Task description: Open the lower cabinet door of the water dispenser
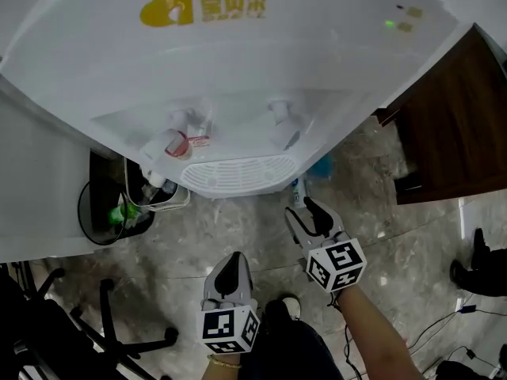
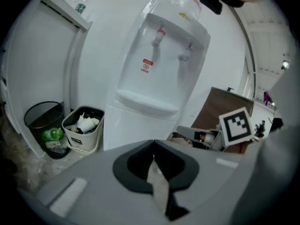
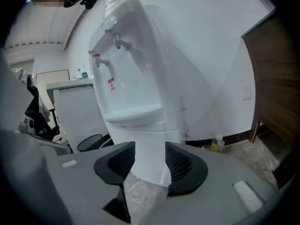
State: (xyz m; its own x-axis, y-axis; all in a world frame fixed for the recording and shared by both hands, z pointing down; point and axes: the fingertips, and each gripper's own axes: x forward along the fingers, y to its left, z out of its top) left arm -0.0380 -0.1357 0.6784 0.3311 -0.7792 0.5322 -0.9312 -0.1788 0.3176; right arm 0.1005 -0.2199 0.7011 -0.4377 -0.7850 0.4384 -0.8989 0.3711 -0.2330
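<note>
Water dispenser (image 1: 238, 70) ahead of both your grippers, apart from them. Your right gripper (image 1: 310, 212) nearer it than your left gripper (image 1: 230, 266). Square bin (image 2: 83, 128) ahead-left of your left gripper, beside dispenser; round bin (image 2: 44, 128) left of that. Wooden cabinet (image 1: 451, 125) ahead-right of your right gripper.

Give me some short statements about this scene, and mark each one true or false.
1. The white plastic water dispenser has two taps. True.
2. The left gripper has its jaws together. True.
3. The right gripper grips the dispenser's lower door. False: its jaws stand apart and empty, short of the dispenser.
4. The round black waste bin holds a green bottle. True.
5. In the head view the brown wooden cabinet is left of the dispenser. False: it is on the right.
6. The small white bin is empty. False: it holds rubbish.
</note>
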